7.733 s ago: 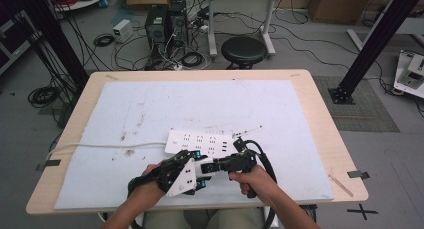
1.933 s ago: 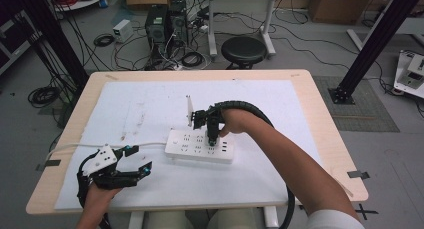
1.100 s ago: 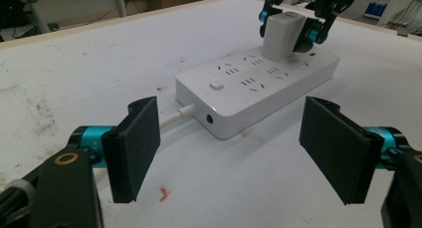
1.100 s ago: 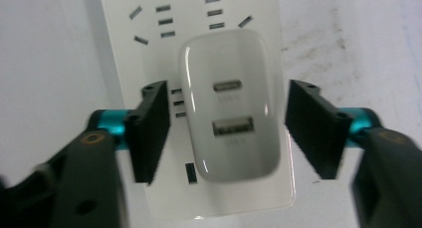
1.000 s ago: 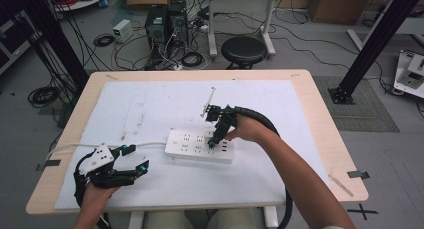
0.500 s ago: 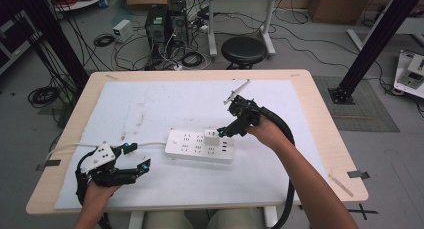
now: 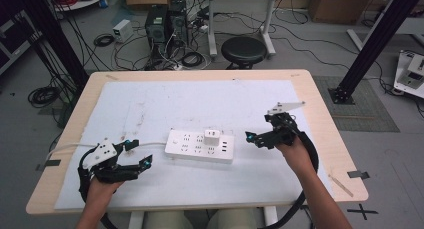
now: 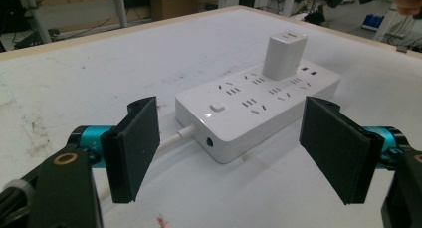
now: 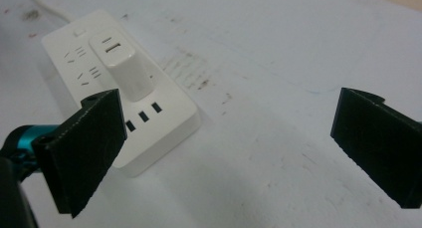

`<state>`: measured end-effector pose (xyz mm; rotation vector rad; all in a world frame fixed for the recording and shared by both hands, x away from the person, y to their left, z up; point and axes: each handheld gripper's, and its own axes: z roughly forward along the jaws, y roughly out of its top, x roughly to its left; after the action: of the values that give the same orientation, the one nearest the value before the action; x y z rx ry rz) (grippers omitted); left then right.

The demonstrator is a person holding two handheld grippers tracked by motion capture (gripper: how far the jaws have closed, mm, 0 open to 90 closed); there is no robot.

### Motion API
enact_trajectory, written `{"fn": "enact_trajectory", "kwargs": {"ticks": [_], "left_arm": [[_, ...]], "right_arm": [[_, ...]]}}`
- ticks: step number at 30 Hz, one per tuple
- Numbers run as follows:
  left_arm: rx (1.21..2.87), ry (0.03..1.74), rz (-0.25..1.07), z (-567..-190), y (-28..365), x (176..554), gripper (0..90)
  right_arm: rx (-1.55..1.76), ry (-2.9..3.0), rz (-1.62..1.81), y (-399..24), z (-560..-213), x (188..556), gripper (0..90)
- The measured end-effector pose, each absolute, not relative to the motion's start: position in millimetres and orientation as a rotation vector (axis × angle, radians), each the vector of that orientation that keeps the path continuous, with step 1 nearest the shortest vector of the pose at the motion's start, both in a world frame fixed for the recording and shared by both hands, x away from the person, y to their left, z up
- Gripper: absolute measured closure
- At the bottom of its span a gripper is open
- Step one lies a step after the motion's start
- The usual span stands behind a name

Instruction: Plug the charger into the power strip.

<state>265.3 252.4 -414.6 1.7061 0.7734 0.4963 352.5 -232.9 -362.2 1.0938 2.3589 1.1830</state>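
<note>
Nearest the person, at about seven o'clock on the table [image 7: 320, 104], the left gripper [image 7: 141, 154] rests with jaws spread wide and nothing between them. At about four o'clock the right gripper [image 7: 251, 137] has just been opening its jaws, now wide and empty. Between them, mid-table, lies the power strip [image 7: 200, 145], a white charger [image 7: 211, 137] standing upright in it. Beyond the table stands a stool [image 7: 243, 49].

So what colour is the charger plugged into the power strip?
White, like the power strip; the charger shows best in the left gripper view.
</note>
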Motion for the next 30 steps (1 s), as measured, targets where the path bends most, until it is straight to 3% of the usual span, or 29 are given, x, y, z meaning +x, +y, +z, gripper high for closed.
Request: {"fn": "enact_trajectory", "kwargs": {"ticks": [15, 30], "left_arm": [[1.678, 0.780, 0.517, -410, 248, 268, 23.9], [1.672, 0.803, 0.526, -412, 251, 268, 23.9]], "right_arm": [[1.155, 2.076, 1.359, -284, -396, 308, 1.1], [1.151, 2.050, 1.334, -289, -420, 299, 1.1]]}}
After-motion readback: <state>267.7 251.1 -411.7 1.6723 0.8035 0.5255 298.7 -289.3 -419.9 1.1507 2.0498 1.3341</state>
